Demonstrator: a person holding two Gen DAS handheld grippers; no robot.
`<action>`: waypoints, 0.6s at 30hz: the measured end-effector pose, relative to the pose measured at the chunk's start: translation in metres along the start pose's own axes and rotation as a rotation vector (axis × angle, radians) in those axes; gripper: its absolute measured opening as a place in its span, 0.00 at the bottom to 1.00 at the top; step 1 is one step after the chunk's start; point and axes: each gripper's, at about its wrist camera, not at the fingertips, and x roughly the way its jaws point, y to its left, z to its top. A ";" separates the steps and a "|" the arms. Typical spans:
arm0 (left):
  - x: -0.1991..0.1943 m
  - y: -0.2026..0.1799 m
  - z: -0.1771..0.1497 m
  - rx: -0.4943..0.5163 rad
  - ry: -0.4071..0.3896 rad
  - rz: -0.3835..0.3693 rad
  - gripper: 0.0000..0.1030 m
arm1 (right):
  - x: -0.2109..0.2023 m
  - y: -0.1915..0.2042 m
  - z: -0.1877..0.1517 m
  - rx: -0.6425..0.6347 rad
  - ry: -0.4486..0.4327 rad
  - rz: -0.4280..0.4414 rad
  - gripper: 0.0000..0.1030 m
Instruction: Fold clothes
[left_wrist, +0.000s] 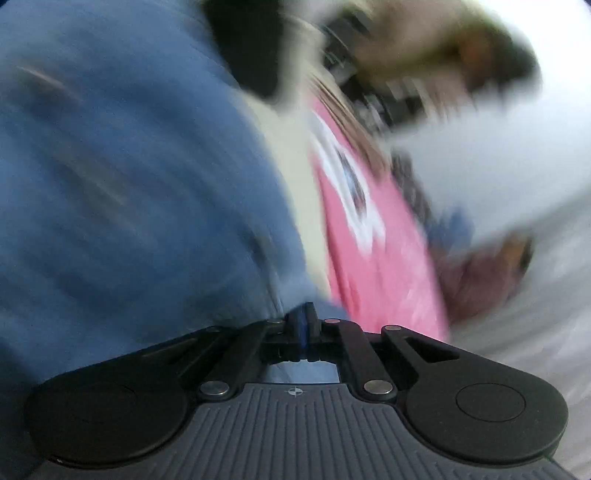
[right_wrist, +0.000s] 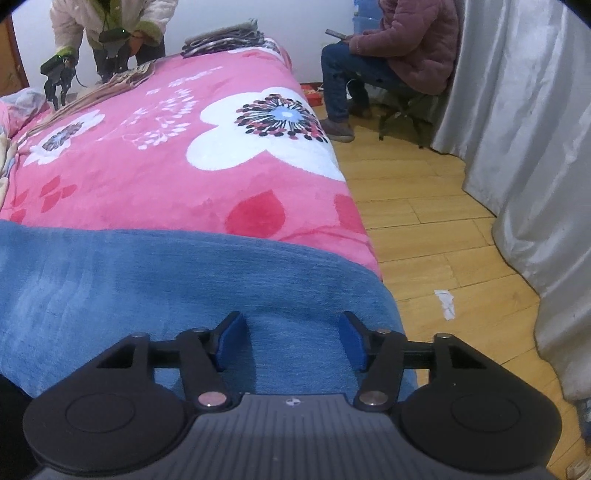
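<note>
A pink floral blanket (right_wrist: 155, 177) covers the bed ahead of the right gripper (right_wrist: 291, 341). Nearer lies the blue fleece garment (right_wrist: 147, 280), under the right gripper's spread jaws, which grasp nothing. Far ahead, another person (right_wrist: 110, 26) bends over folded cloth; to the right, someone sits (right_wrist: 399, 48) by grey curtains (right_wrist: 524, 147). The left gripper (left_wrist: 303, 321) is clenched against the blue fleece, though blur hides whether cloth is pinched.

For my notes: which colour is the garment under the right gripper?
Blue garment, clearest in the right wrist view.
</note>
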 end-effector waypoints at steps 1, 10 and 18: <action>-0.011 -0.006 0.000 0.027 -0.051 0.055 0.04 | 0.001 -0.001 0.000 0.002 0.000 0.002 0.62; 0.080 -0.172 -0.122 0.542 0.439 -0.221 0.00 | 0.002 -0.004 -0.002 0.009 -0.010 0.015 0.64; 0.142 -0.110 -0.086 0.265 0.446 -0.032 0.05 | 0.003 -0.005 -0.002 0.016 -0.012 0.018 0.64</action>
